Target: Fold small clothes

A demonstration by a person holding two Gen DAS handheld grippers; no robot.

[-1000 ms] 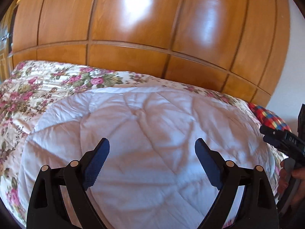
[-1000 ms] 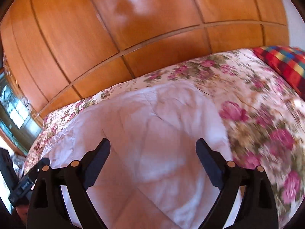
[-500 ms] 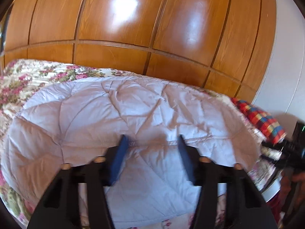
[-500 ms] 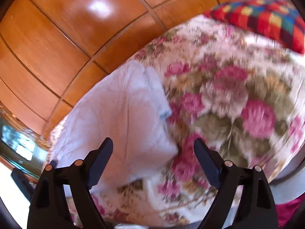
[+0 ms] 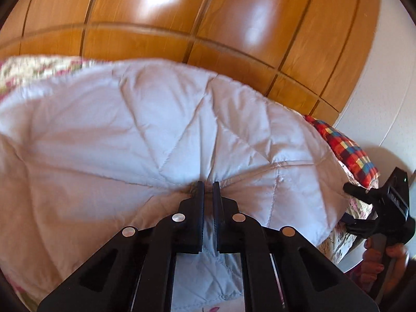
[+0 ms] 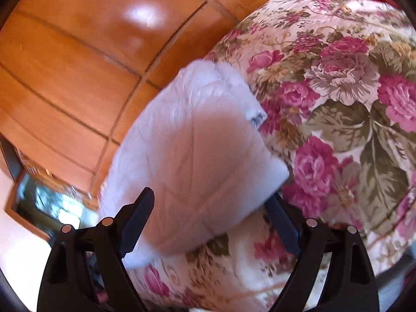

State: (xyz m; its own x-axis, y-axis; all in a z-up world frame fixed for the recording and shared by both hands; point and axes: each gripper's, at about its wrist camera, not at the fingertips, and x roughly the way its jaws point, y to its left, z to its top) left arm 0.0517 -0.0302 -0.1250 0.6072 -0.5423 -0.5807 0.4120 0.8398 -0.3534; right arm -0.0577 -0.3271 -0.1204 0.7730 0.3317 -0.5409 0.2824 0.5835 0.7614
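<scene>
A white quilted cloth [image 5: 156, 130] lies spread over a floral bedspread [image 6: 338, 104]. My left gripper [image 5: 206, 186] has its jaws pressed together on a pinched fold near the cloth's front edge, and creases fan out from the pinch. The right wrist view shows the cloth's [image 6: 195, 143] end, with its near corner lying between the wide-apart fingers of my right gripper [image 6: 209, 197], which stands open. The cloth's edge partly covers the right finger [image 6: 283, 228]. The right gripper [image 5: 349, 206] also shows at the far right of the left wrist view, held by a hand [image 5: 377, 260].
A glossy wooden wardrobe [image 5: 182, 13] runs close behind the bed. A red plaid pillow [image 5: 348, 153] lies at the bed's right end beside a white wall [image 5: 390, 78]. A glass-fronted opening [image 6: 44, 202] shows at the lower left of the right wrist view.
My left gripper dropped to the cloth and went from wide open to shut on a fold. My right gripper rolled and swung to the cloth's right end, staying open.
</scene>
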